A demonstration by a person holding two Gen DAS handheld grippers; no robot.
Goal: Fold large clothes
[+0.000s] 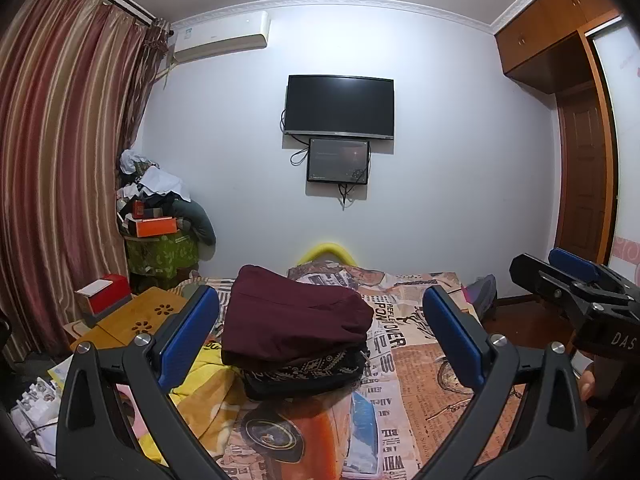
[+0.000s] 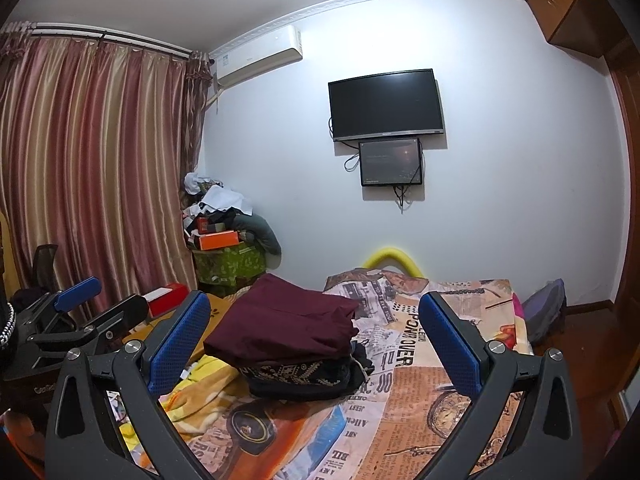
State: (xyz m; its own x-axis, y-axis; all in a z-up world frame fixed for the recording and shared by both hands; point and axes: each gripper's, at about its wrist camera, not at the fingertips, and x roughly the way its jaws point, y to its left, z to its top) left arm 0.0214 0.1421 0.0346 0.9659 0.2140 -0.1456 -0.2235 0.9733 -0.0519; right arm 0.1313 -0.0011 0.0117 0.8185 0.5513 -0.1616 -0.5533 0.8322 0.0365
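Observation:
A folded maroon garment (image 1: 292, 316) (image 2: 288, 320) lies on top of a stack, over a dark patterned garment (image 1: 308, 372) (image 2: 300, 376), on the bed's newspaper-print sheet (image 1: 404, 392) (image 2: 412, 396). My left gripper (image 1: 320, 332) is open, held above the bed with the stack framed between its blue pads and nothing in its jaws. My right gripper (image 2: 316, 332) is open too, likewise raised and empty, facing the stack. Each gripper shows in the other's view, the right gripper (image 1: 572, 284) at the right edge and the left gripper (image 2: 92, 308) at the left.
A low bamboo table (image 1: 132, 320) with a red box (image 1: 108, 292) stands left of the bed. A pile of clothes and boxes (image 1: 160, 216) fills the corner by the striped curtains (image 1: 60, 160). A TV (image 1: 340, 106) hangs on the far wall. A wardrobe (image 1: 560, 40) is right.

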